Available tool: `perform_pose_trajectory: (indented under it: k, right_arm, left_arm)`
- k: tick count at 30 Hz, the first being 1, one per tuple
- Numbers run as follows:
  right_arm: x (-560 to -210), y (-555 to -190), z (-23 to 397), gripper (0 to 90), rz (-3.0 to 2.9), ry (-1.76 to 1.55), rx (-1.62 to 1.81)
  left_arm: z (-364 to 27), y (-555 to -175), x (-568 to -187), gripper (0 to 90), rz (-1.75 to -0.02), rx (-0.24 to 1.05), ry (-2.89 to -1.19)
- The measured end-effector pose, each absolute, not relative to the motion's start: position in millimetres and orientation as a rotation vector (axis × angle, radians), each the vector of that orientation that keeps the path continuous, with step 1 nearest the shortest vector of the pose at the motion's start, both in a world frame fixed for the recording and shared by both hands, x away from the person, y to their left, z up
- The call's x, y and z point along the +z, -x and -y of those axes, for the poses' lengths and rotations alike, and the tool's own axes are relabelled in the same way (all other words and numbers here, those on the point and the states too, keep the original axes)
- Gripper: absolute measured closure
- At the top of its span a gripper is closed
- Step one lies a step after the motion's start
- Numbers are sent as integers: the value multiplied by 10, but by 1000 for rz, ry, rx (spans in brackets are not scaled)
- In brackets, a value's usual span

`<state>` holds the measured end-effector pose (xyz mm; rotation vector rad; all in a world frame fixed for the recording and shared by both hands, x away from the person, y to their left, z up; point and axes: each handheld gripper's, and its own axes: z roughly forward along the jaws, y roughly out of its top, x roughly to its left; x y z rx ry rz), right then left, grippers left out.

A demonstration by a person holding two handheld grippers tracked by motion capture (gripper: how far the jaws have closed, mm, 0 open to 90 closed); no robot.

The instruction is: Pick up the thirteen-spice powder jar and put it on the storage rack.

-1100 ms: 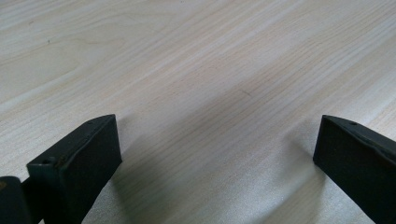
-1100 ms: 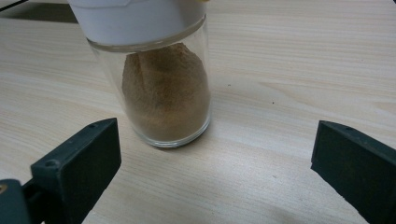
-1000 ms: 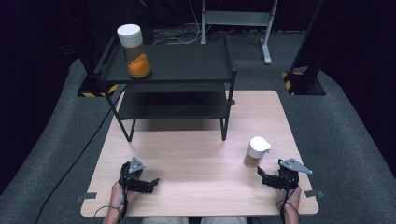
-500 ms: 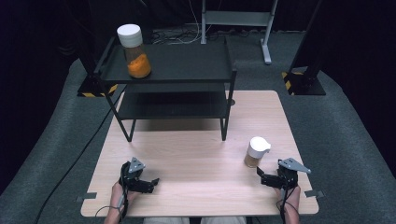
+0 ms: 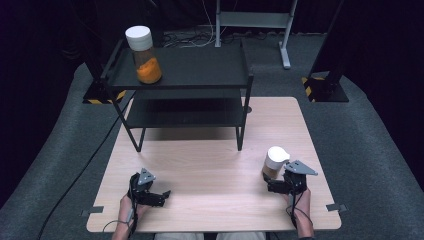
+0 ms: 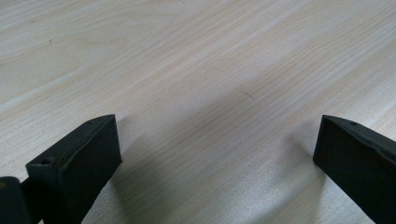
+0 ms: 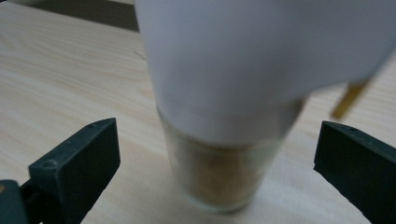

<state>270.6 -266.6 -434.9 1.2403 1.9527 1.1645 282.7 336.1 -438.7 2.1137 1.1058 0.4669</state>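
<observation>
A small glass jar with a white lid and brownish contents stands on the wooden table near its right front. My right gripper is open just in front of it, and the jar stands close ahead between the two spread jaws without touching them. A taller jar with a white lid and orange contents stands on the top level of the black shelf at its left. My left gripper rests open at the table's left front, nothing between its jaws.
The black two-level shelf stands at the back of the table, its lower level bare. A cable runs over the grey floor at the left. A metal stand is behind the shelf.
My right gripper has crept forward and slightly left, closer to the small jar. The left gripper has not moved.
</observation>
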Motion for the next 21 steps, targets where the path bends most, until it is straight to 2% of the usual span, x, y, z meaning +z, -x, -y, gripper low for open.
perform_pose_trajectory:
  k: [14,16,17,18,21]
  right_arm:
    - [-4273,-2904,2541,1,-1966,-1200,1147]
    - [-4291,-2915,2535,45,-1964,-1214,1138]
    - [-4312,-2929,2549,130,-1968,-1230,1140]
    - [-4312,-2929,2549,130,-1968,-1230,1140]
    - [-4354,-2931,2591,241,-1968,-1240,1163]
  left_arm:
    - [-3364,-2831,-4386,2,-1104,465,-2115]
    - [-3364,-2831,-4386,2,-1104,465,-2115]
    - [-3364,-2831,-4387,2,-1104,465,-2115]
    - [-3364,-2831,-4387,2,-1104,465,-2115]
    - [-3364,-2831,-4387,2,-1104,465,-2115]
